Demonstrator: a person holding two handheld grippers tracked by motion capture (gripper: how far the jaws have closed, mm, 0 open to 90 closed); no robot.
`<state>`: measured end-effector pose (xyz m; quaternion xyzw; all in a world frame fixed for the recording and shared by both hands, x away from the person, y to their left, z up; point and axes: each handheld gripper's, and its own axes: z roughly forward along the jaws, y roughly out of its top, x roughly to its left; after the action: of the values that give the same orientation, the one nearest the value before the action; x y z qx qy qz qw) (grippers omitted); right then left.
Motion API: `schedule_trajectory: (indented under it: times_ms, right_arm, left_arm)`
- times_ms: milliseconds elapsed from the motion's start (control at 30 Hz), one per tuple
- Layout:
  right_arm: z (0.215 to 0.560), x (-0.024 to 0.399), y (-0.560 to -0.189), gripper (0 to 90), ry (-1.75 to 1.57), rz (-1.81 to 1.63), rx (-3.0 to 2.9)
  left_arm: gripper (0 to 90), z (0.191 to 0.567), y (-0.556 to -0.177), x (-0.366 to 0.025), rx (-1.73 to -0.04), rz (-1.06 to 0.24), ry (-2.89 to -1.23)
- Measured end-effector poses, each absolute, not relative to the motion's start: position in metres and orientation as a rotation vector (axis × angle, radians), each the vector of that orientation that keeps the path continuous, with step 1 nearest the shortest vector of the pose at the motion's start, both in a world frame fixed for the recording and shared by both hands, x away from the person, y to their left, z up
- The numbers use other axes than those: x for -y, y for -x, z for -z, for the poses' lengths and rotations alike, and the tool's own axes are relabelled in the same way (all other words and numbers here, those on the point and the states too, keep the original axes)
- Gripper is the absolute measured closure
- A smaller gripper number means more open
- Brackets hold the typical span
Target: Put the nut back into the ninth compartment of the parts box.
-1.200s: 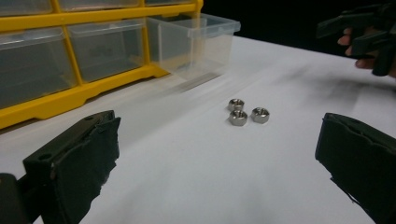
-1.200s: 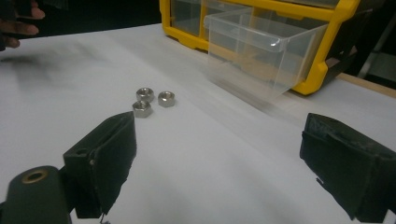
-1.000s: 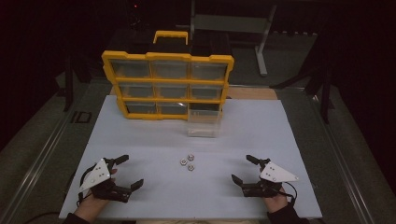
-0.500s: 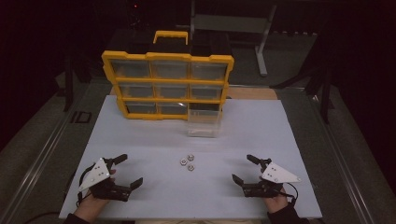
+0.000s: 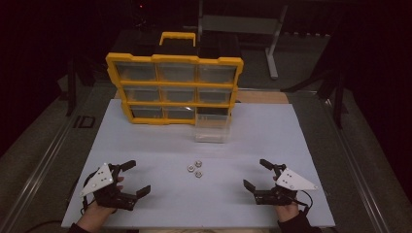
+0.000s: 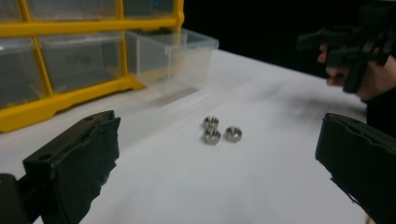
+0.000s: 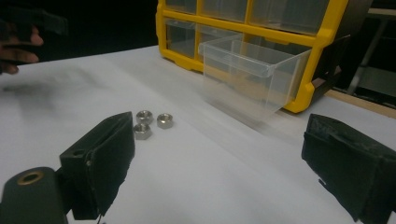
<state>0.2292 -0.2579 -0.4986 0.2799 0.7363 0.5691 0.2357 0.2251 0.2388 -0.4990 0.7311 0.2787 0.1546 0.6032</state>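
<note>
White flat counter [image 5: 145, 145], bearing at its far side a yellow plastic organiser cabinet with nine clear compartments [image 5: 175, 90]. The cabinet's lower right compartment stands vacant; its clear plastic drawer [image 5: 212, 128] sits pulled out on the counter, just in front of that slot, open side up. Between the drawer and the near edge lie three small hexagonal steel nuts [image 5: 195, 169], clustered and apparently touching one another, though the high view is too coarse to confirm contact.

Handling, by judgement: the nuts are rigid, dense for their bulk, smooth-faced and low-lying, so liable to skid or roll on the slick counter. Take one across two opposite flats, jaws lowered to the surface; an outer nut of the cluster offers room for a jaw on each side. The drawer looks light and thin-walled and may slide if bumped.

The left gripper [image 5: 133, 182] and the right gripper [image 5: 256, 174] rest near the front edge, well apart, jaws spread wide and holding nothing. Bare counter surrounds the nuts on all sides; the counter's near edge lies just behind both hands.
</note>
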Motion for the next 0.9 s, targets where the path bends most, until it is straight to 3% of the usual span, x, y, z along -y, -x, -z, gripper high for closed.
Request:
schedule_trajectory:
  times_ms: [900]
  right_arm:
    - [0.498,0.259,-0.231,9.8,-0.758,-1.584,-1.993]
  left_arm:
    - [0.0,0.449,-0.254,-0.201,-0.546,-0.353,-1.763]
